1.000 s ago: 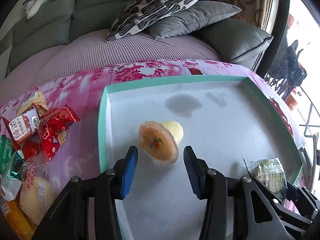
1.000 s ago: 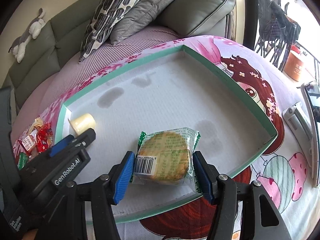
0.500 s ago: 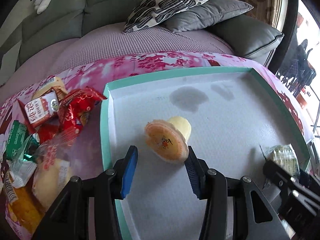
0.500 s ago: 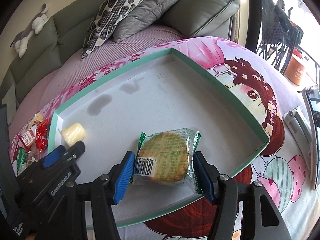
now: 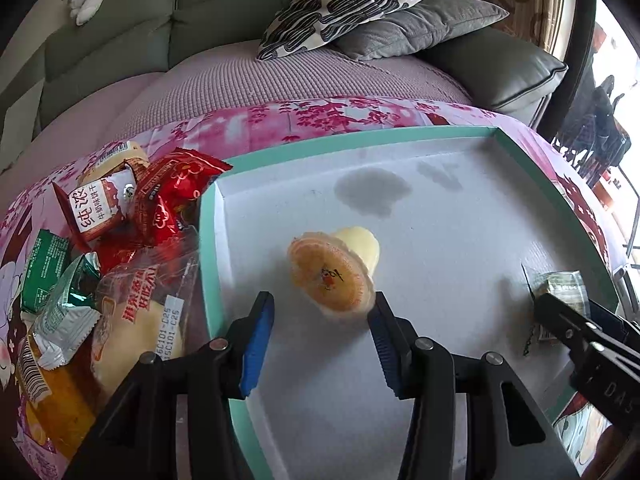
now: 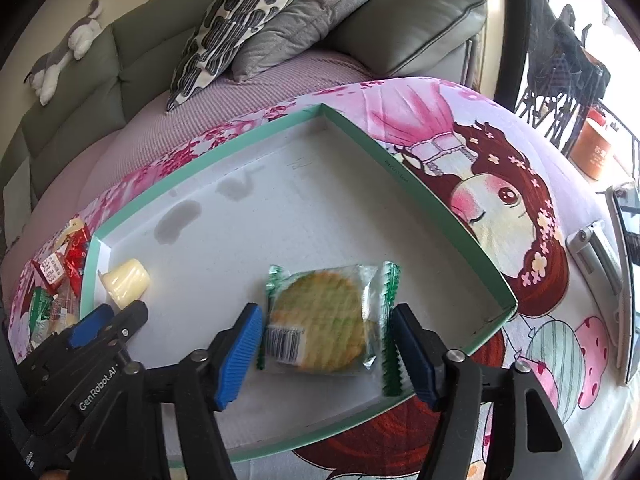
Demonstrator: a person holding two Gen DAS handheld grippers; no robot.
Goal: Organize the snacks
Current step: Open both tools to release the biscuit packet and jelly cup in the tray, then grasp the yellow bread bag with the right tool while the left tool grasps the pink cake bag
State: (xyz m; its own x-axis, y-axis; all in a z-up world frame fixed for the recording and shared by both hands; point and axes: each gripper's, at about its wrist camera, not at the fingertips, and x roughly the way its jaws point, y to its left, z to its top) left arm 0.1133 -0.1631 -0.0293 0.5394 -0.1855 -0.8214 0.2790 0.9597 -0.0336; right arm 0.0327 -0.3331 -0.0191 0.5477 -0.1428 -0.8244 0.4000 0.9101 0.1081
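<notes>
The right gripper [image 6: 326, 354] stands wide around a blurred green-wrapped cracker pack [image 6: 326, 322], whose label is unreadable. The left gripper [image 5: 320, 338], also wide, has its right pad against a tipped jelly cup [image 5: 334, 270]. Both snacks lie in the teal-rimmed tray [image 5: 208, 240] (stained floor); more snacks [image 5: 120, 240] sit heaped outside its left wall.

A teal-rimmed white tray [image 6: 420, 188] holds a yellow jelly cup [image 5: 340, 268] and green-wrapped biscuit [image 6: 324, 320] on a pink floral cloth [image 5: 312, 116].
</notes>
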